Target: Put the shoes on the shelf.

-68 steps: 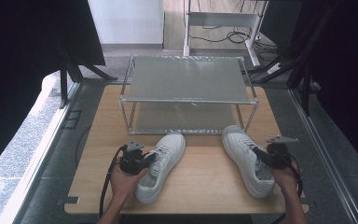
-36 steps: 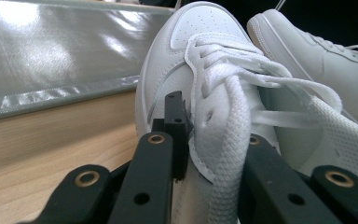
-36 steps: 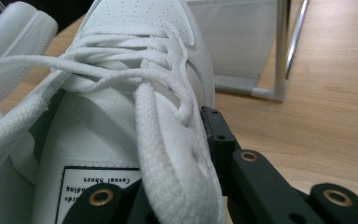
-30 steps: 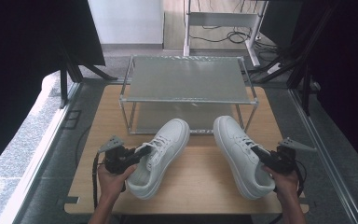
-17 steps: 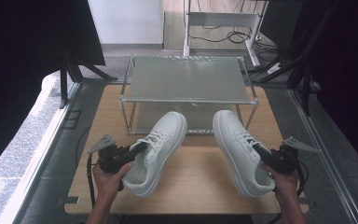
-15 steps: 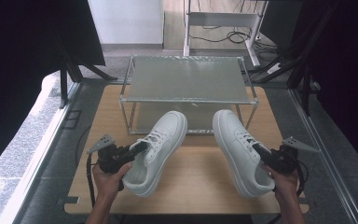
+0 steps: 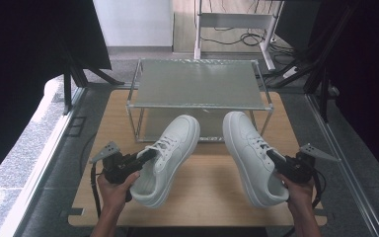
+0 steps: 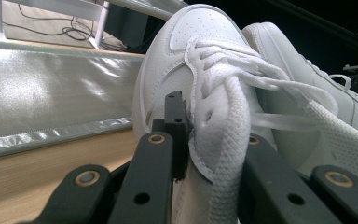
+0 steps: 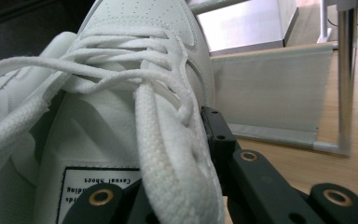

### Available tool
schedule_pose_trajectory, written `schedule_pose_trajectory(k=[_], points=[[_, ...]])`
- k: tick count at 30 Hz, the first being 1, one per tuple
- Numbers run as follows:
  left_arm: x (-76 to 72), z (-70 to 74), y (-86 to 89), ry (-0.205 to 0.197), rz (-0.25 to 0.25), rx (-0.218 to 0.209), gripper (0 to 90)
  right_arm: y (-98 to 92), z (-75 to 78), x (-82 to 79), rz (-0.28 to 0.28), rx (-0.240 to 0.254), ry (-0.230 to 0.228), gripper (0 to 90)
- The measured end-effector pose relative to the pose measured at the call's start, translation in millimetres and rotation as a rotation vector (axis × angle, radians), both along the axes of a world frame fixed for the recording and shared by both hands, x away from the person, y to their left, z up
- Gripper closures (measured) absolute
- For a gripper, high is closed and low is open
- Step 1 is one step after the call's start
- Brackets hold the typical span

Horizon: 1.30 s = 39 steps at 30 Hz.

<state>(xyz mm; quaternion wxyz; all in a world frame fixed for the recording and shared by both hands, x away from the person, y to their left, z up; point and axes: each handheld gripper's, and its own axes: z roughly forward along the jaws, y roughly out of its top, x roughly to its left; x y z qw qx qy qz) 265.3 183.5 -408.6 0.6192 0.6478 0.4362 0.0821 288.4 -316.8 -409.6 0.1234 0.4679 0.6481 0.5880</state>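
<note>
a: gripping one white shoe each, the left gripper [image 7: 145, 155] pinches the eyelet edge of the left shoe [image 7: 170, 155], and the right gripper [image 7: 275, 160] pinches the same edge of the right shoe [image 7: 249, 153].

b: where are the shoes, measured from the metal rack [image 7: 197, 84]?

a: just in front of it, toes pointing at its lower shelf [image 7: 150, 123], heels toward the person. in the left gripper view one black jaw sits outside the lace row and one inside the opening, clamped on the upper. the right gripper view shows the same hold.

b: why hold them there?

a: likely so each toe leads under the top shelf.

b: any room to move?

a: the rack's front posts flank both toes, and the front rail sits low above them. bare wooden table [image 7: 207, 190] lies between the shoes.
</note>
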Motion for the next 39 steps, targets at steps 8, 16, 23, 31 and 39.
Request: schedule_pose_trajectory(k=[8, 16, 23, 31, 39], points=[[1.6, 1.3, 3.4, 0.001, 0.000, -0.039, 82.0, 8.4, 5.6, 0.1, 0.011, 0.014, -0.018, 86.4], [2.5, 8.1, 6.8, -0.013, 0.007, -0.066, 82.0, 12.5, 11.5, -0.6, 0.011, 0.035, -0.025, 86.5], [8.9, 20.1, 7.2, -0.030, 0.010, -0.074, 82.0, 18.6, 20.4, 4.6, 0.007, 0.029, -0.035, 86.4], [23.9, 31.2, 5.9, -0.039, 0.005, -0.121, 82.0, 23.0, 32.7, 13.7, 0.001, 0.055, -0.062, 86.5], [41.5, 49.9, 5.8, -0.058, 0.014, -0.111, 81.9, 23.1, 51.5, 25.4, -0.018, 0.054, -0.080, 86.5]])
